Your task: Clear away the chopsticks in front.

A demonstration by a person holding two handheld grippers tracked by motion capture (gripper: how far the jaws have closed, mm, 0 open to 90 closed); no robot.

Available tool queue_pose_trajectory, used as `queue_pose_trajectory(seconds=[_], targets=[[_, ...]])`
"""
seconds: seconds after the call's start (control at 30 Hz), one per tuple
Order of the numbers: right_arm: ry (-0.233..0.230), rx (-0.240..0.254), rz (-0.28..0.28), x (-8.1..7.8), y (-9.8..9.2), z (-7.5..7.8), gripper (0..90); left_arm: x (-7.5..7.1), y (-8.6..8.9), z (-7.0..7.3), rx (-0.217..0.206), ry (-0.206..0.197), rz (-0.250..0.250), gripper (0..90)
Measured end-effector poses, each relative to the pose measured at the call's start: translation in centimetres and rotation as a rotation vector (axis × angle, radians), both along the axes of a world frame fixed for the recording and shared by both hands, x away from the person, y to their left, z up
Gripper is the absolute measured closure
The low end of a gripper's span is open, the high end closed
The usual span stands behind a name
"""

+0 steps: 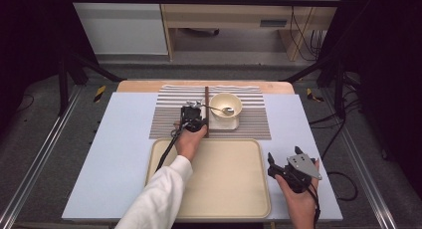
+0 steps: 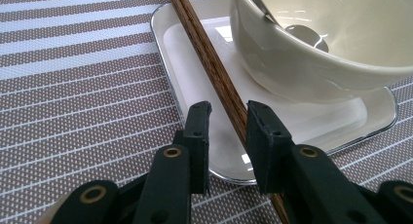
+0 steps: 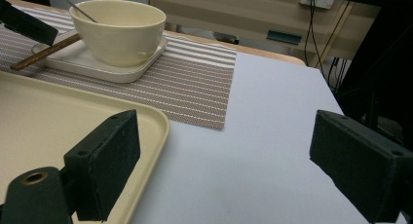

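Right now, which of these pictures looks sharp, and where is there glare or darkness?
High view: soft overall, black at both side edges. Left gripper view: crisp on the brown wooden chopsticks, with bright reflections on the white square plate and inside the cream ceramic bowl. Right gripper view: evenly lit, the near black tongs slightly blurred.

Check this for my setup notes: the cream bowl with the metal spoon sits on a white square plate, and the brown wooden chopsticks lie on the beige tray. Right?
Not quite. The brown wooden chopsticks lie across the edge of the white square plate on the striped placemat, not on the beige tray; the left gripper view shows this. The cream bowl with the metal spoon does sit on that plate.
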State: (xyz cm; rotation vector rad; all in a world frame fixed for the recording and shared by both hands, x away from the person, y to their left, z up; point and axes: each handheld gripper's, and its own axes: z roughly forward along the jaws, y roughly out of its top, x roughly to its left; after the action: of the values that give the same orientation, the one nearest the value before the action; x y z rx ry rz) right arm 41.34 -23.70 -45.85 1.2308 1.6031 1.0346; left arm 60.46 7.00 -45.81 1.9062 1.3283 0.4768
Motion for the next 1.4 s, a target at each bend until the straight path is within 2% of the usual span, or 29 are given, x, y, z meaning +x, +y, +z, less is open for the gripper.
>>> queue_pose_trajectory(seconds=[0.17, 0.23, 0.3, 0.7, 1.0, 1.07, 1.4], targets=[[0.002, 0.000, 0.000, 0.00, 0.00, -0.01, 11.4, 0.00, -0.19, -0.02, -0.007, 0.007, -0.002, 71.2], [0.001, -0.002, 0.000, 0.02, 0.00, -0.02, 11.4, -0.04, -0.26, 0.03, -0.026, 0.013, 0.000, 71.2], [0.004, -0.001, 0.001, 0.01, 0.04, -0.02, 11.4, -0.03, -0.42, 0.10, -0.014, 0.014, -0.003, 71.9], [0.003, -0.003, 0.003, 0.03, 0.08, -0.04, 11.5, 0.18, -0.31, -0.16, -0.017, 0.021, 0.009, 72.8], [0.005, -0.001, 0.003, 0.00, 0.10, -0.02, 11.6, 0.34, -0.35, -0.45, -0.028, 0.039, 0.017, 73.2], [0.005, -0.001, 0.004, 0.02, 0.10, -0.03, 11.7, 0.39, -0.34, -0.52, -0.047, 0.047, 0.023, 73.8], [0.006, -0.003, 0.007, 0.04, 0.13, -0.05, 11.8, 0.46, -0.36, -0.68, -0.058, 0.058, 0.026, 75.7]])
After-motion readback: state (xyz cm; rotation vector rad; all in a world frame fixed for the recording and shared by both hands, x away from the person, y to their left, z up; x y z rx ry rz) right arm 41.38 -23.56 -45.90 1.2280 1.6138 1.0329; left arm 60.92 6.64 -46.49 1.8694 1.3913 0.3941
